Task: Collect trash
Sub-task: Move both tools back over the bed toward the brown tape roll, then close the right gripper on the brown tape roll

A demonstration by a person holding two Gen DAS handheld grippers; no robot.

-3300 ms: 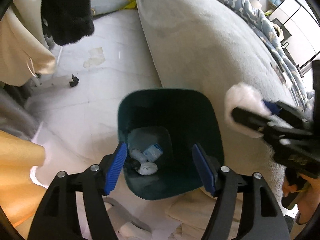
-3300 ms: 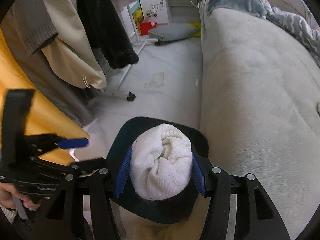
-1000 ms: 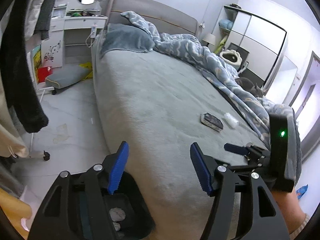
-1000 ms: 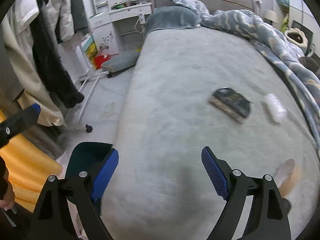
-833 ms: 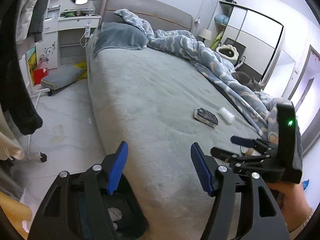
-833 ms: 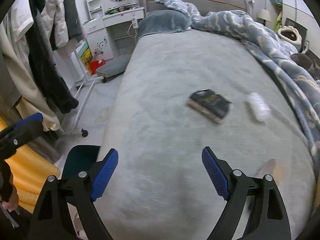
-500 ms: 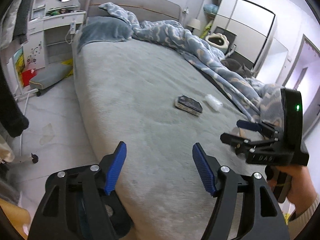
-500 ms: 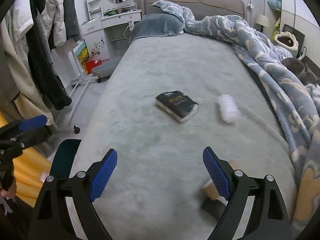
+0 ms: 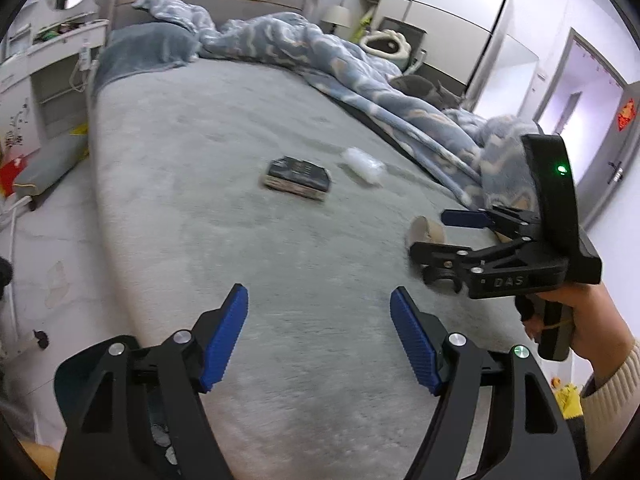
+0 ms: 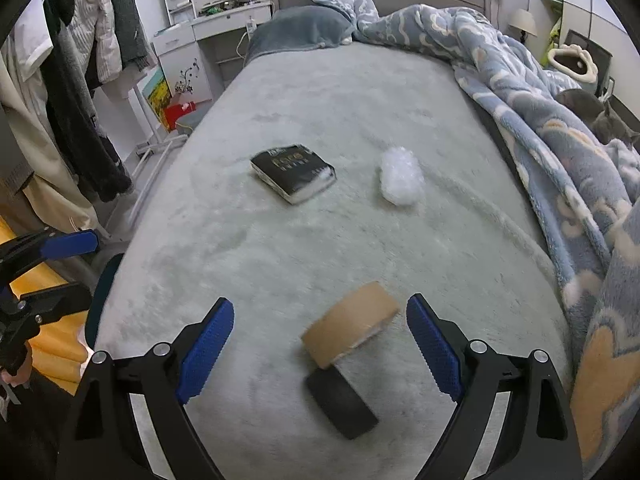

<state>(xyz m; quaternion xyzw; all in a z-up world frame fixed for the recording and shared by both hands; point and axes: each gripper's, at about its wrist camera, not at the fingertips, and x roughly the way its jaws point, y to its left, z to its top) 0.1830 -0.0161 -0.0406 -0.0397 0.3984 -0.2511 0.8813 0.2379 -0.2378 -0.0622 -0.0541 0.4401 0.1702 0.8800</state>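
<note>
Brown tape roll lying on the grey bed, tipped up on its edge and leaning onto a black tape roll just below it, the two touching. Hollow core hidden from the right wrist view; broad brown band slanting from lower left to upper right. In the left wrist view, open end of the same roll turned toward the camera.

Right tongs angled down over the bed, blue pads spread wide to either side of the brown roll, not touching it. Left pad well clear, right pad just beside the roll's upper end. Seen from the left wrist, right tongs gripped by a hand in a cream knitted sleeve, a green light glowing on the housing.

Left tongs also tilted down, nothing between the pads, only bed cover beneath. Jaws just been opening, spread wide.

Further up the bed: crumpled white plastic wad, long axis running toward the headboard, and near its left a black book lying flat, set diagonally, pages facing down-right. Blue patterned quilt heaped along the right side. Dark green bin on the floor at the bed's corner, behind the left tongs, pale scraps showing inside. Coats hanging at far left.
</note>
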